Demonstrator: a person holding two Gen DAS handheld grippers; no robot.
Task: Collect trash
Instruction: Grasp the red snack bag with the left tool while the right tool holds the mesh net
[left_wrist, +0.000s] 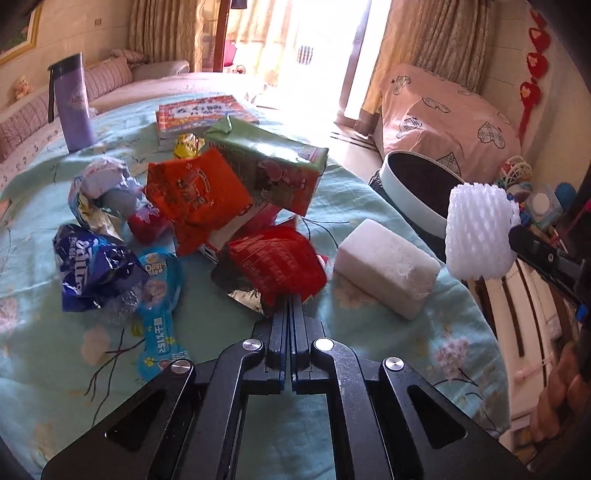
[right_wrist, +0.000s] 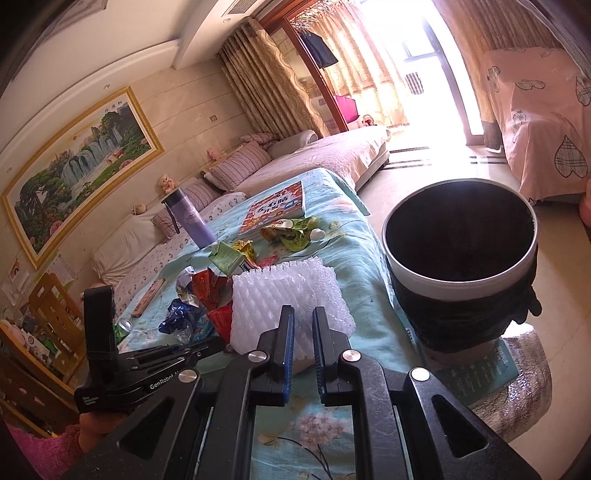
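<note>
Teal floral cloth covers the counter (left_wrist: 406, 339), its far edge washed out by glare from the doorway. Just beside its right edge stands a round trash bin (right_wrist: 461, 284) with a pale rim and a black liner; its inside is too dark to see into. A green carton (left_wrist: 273, 170) lies tilted atop the pile of trash in the middle of the counter, partly hiding a colourful book (left_wrist: 199, 110) behind it. A white foam block (left_wrist: 384, 266) lies apart from the pile, toward the bin. An orange wrapper (left_wrist: 195, 192) covers things beneath it that cannot be made out. The right tool (right_wrist: 303, 325) is clamped on a white foam fruit net (right_wrist: 291, 295), held above the counter's right side near the bin; the net hides the fingertips. A red wrapper (left_wrist: 277, 266) lies at the pile's near edge. The left tool (left_wrist: 290, 314) has its fingers together, tips touching that red wrapper; whether it grips it cannot be told.
</note>
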